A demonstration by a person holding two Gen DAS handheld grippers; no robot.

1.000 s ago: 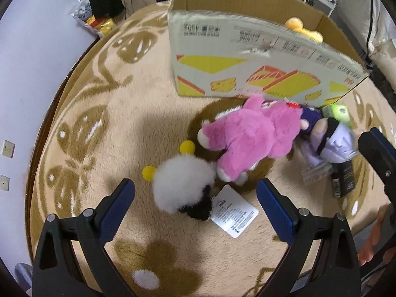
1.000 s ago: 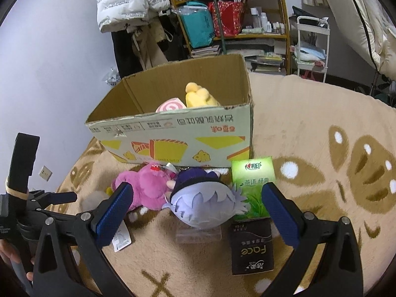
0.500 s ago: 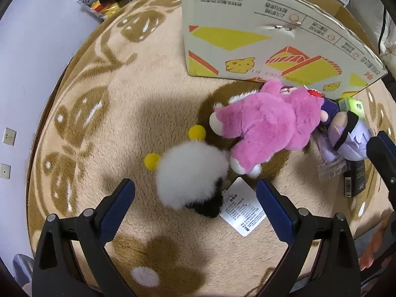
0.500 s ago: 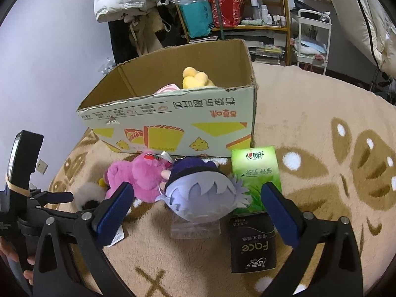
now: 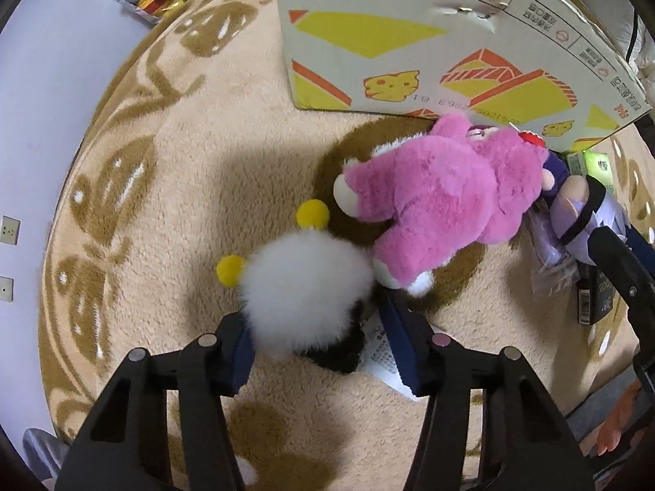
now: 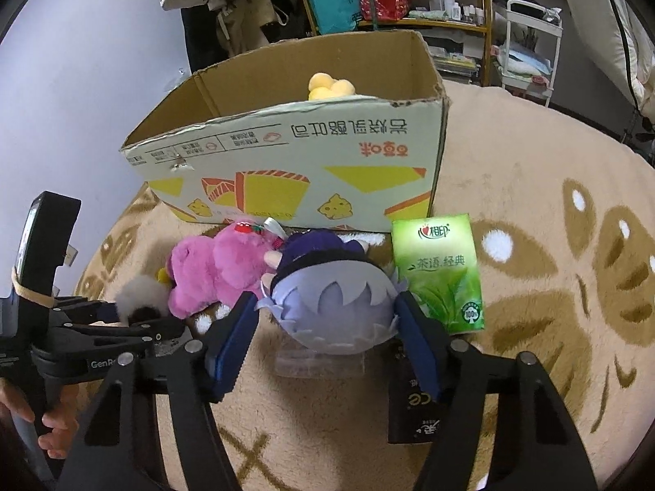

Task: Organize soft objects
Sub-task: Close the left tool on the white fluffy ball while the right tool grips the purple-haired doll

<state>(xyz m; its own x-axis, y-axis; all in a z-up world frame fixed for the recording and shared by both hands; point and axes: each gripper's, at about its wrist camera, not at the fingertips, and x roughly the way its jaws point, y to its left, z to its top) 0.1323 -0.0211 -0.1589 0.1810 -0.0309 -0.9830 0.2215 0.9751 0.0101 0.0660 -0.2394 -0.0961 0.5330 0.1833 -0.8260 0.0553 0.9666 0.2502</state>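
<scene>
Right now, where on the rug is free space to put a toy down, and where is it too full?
Free: the rug left of the cardboard box and white fluffy toy, and the rug right of the green tissue pack. Crowded: the strip before the box, where the pink plush, purple-haired doll and black packet lie close together.

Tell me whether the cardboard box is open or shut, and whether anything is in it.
Open and not empty. The cardboard box has no flaps over its top, its brown inner walls show, and a yellow plush toy pokes above the front wall.
</scene>
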